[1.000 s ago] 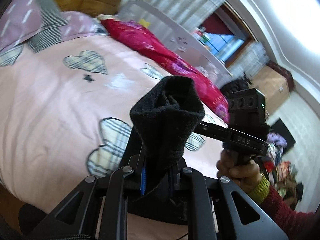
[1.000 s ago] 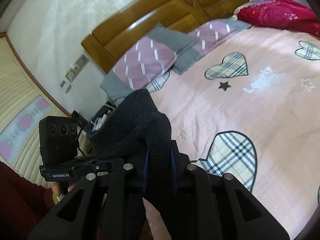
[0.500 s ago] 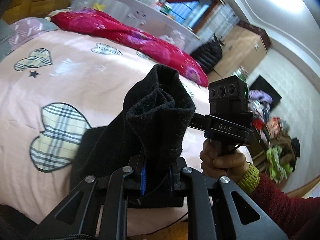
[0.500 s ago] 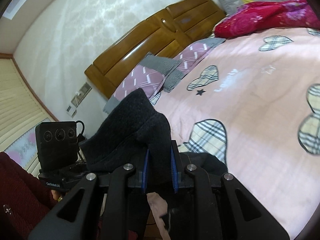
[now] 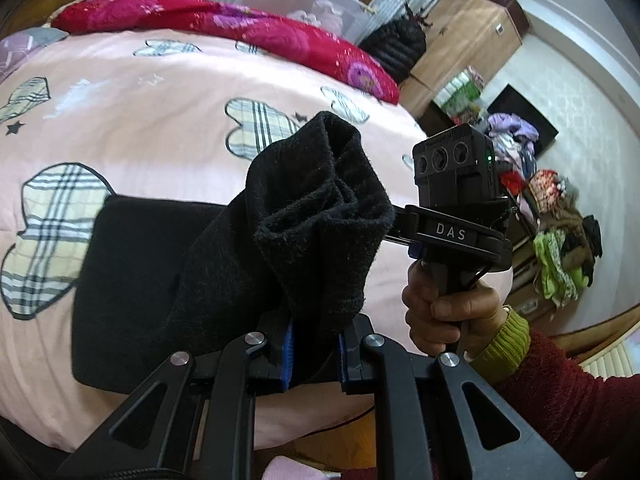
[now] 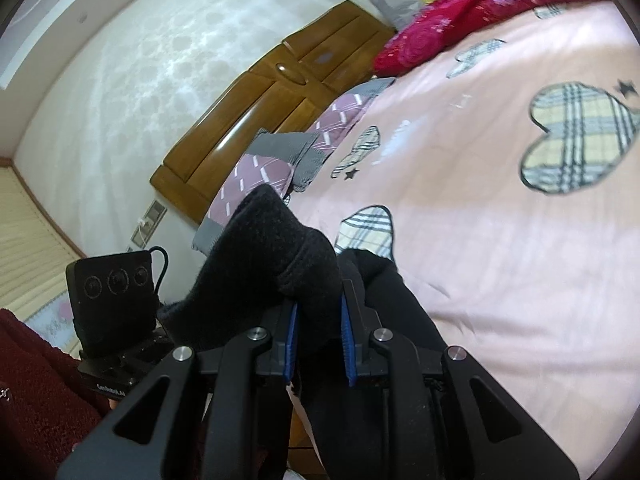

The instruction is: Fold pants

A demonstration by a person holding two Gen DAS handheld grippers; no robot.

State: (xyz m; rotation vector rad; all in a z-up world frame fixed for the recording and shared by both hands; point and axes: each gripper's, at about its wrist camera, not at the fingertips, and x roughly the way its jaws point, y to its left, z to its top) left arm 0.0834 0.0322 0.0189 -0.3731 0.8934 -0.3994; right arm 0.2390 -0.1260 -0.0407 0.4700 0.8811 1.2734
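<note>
Black fleece pants (image 5: 160, 280) lie partly on the pink bedspread near the bed's front edge. My left gripper (image 5: 314, 354) is shut on a bunched fold of them that stands up between its blue pads. A second bunch of the same pants (image 6: 276, 264) is clamped in my right gripper (image 6: 318, 350), also shut, and black cloth trails from it onto the bed. In the left wrist view the other gripper's camera block (image 5: 456, 168) and the hand (image 5: 444, 312) gripping its handle show at the right.
The pink bedspread (image 5: 140, 120) has plaid heart patches. A red floral quilt (image 5: 240, 32) lies along the far side. Purple pillows (image 6: 280, 160) rest against the wooden headboard (image 6: 280, 92). Heaped clothes (image 5: 560, 248) sit on the floor beyond the bed's foot.
Both grippers have swung across the bed and sunk, carrying the bunched cloth. More of the black pants now lies spread on the bedspread near the front edge.
</note>
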